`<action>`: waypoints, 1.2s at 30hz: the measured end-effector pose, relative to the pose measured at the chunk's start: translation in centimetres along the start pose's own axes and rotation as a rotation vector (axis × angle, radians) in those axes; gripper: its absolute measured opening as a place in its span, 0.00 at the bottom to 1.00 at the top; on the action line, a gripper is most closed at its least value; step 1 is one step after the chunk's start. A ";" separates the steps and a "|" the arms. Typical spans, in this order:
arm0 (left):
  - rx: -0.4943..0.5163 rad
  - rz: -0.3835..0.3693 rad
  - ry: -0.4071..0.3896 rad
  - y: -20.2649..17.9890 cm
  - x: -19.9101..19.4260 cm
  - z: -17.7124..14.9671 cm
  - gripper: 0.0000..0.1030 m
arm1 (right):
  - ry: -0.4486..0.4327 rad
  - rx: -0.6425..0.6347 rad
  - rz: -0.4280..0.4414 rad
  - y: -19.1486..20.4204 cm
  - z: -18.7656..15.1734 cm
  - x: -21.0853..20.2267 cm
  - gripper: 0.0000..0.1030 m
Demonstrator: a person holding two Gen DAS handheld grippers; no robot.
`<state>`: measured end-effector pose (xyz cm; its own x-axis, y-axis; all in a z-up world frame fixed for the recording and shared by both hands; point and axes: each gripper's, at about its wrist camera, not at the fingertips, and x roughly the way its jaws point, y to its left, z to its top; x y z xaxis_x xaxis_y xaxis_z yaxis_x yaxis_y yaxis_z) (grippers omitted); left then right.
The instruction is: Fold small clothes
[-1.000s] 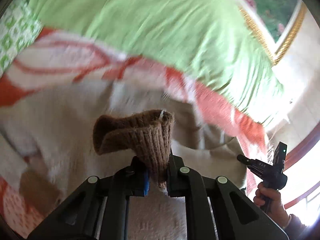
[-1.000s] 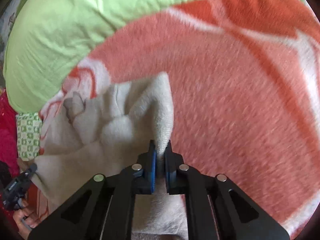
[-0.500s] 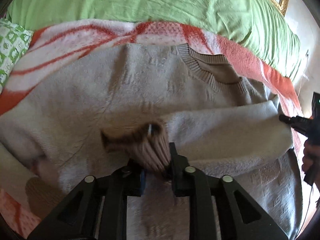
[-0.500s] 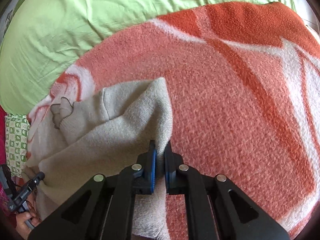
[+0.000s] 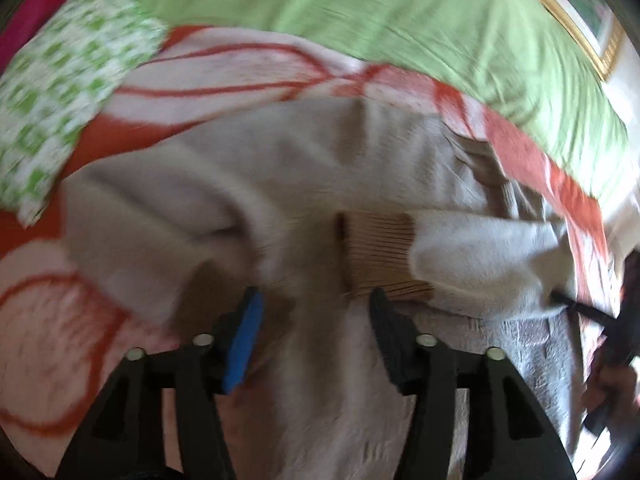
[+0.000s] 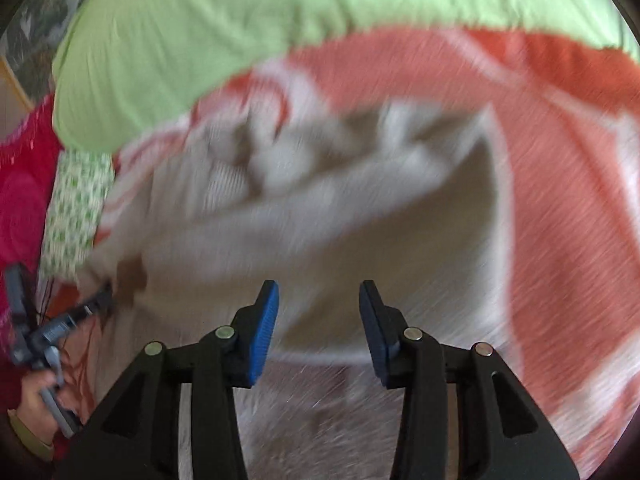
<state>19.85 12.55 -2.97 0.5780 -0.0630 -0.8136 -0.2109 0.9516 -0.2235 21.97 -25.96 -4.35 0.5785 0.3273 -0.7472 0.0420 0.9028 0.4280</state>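
A beige knit sweater (image 5: 328,168) lies spread on an orange-and-white blanket (image 5: 248,76). One sleeve is folded across its body, and the brown ribbed cuff (image 5: 380,256) rests just beyond my left gripper (image 5: 314,308). That gripper's jaws are opening, with nothing pinched between them. In the right wrist view the sweater (image 6: 320,216) shows its folded side, and my right gripper (image 6: 318,300) hovers over it, jaws opening and no cloth pressed between the pads. Both views are blurred by motion.
A light green sheet (image 5: 360,12) covers the bed beyond the blanket (image 6: 560,184). A green-and-white patterned cloth (image 5: 60,96) lies at the left. A gold-framed picture (image 5: 580,28) stands at the far right. The other hand and its gripper (image 6: 44,336) show at the view's edge.
Both grippers have let go: the left released the brown cuff, which now lies flat on the sweater, and the right released the sweater's edge. Both have pulled back over the garment.
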 end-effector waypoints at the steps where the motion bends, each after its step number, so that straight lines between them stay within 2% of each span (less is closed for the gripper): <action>1: -0.039 0.016 0.011 1.1 -0.5 -0.1 0.64 | 0.028 0.007 0.008 0.3 -0.3 0.4 0.42; 2: -0.073 0.026 0.022 2.0 -0.8 -0.2 0.65 | 0.036 0.008 0.019 0.7 -0.8 0.3 0.42; 4: -0.207 0.019 0.054 5.0 -1.4 -0.7 0.66 | 0.002 -0.028 0.048 2.2 -1.3 -0.9 0.42; 6: -0.388 -0.041 0.080 8.8 -1.4 -1.4 0.67 | -0.025 -0.057 0.062 3.2 -1.4 -2.0 0.42; 8: -0.511 -0.066 0.107 11.3 -0.8 -1.9 0.67 | -0.052 -0.073 0.078 4.2 -1.7 -3.1 0.42; 9: -0.595 -0.105 0.118 12.9 -0.1 -2.1 0.67 | -0.059 -0.077 0.082 4.6 -1.9 -3.6 0.42; 12: -0.704 -0.152 0.123 15.1 1.8 -1.9 0.66 | -0.069 -0.099 0.088 6.0 -2.3 -4.4 0.42; 14: -0.720 -0.155 0.092 15.5 2.4 -1.5 0.62 | -0.064 -0.107 0.089 6.5 -2.5 -4.6 0.42; 16: -0.702 -0.134 0.060 15.4 2.5 -0.9 0.35 | -0.055 -0.113 0.084 6.8 -2.9 -4.9 0.42; 17: -0.680 -0.138 0.057 15.0 2.7 -0.5 0.14 | -0.054 -0.114 0.082 6.9 -3.1 -5.0 0.42; 18: -0.648 -0.147 0.050 14.4 2.4 0.0 0.05 | -0.053 -0.116 0.080 6.9 -3.3 -5.1 0.42; 20: -0.594 -0.160 0.007 13.0 1.3 0.5 0.05 | -0.054 -0.116 0.073 6.8 -3.6 -5.3 0.42; 23: -0.489 -0.227 -0.065 8.9 -2.2 1.9 0.05 | -0.064 -0.102 0.065 6.2 -3.9 -5.8 0.42; 25: -0.395 -0.320 -0.102 4.5 -4.4 3.0 0.05 | -0.075 -0.087 0.064 5.7 -3.9 -6.1 0.42; 28: -0.279 -0.444 -0.112 -1.8 -5.4 4.8 0.05 | -0.087 -0.060 0.067 4.9 -3.8 -6.6 0.42; 29: -0.228 -0.509 -0.098 -4.7 -5.4 5.4 0.05 | -0.091 -0.051 0.067 4.6 -3.7 -6.7 0.42; 31: -0.157 -0.567 -0.068 -8.6 -4.8 5.9 0.05 | -0.101 -0.028 0.061 4.0 -3.7 -7.0 0.42; 33: -0.064 -0.591 0.002 -13.1 -2.3 6.3 0.06 | -0.106 -0.005 0.046 3.3 -3.7 -7.2 0.42; 35: -0.020 -0.590 0.070 -15.5 0.6 6.0 0.08 | -0.100 0.017 0.022 2.4 -3.7 -7.3 0.42; 36: 0.009 -0.579 0.131 -16.8 2.8 5.6 0.11 | -0.095 0.035 0.010 1.7 -3.7 -7.3 0.42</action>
<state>29.44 -1.88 1.51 0.4952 -0.6085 -0.6201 0.1164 0.7538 -0.6467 14.82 -25.78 -0.04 0.6534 0.3073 -0.6919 0.0633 0.8886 0.4544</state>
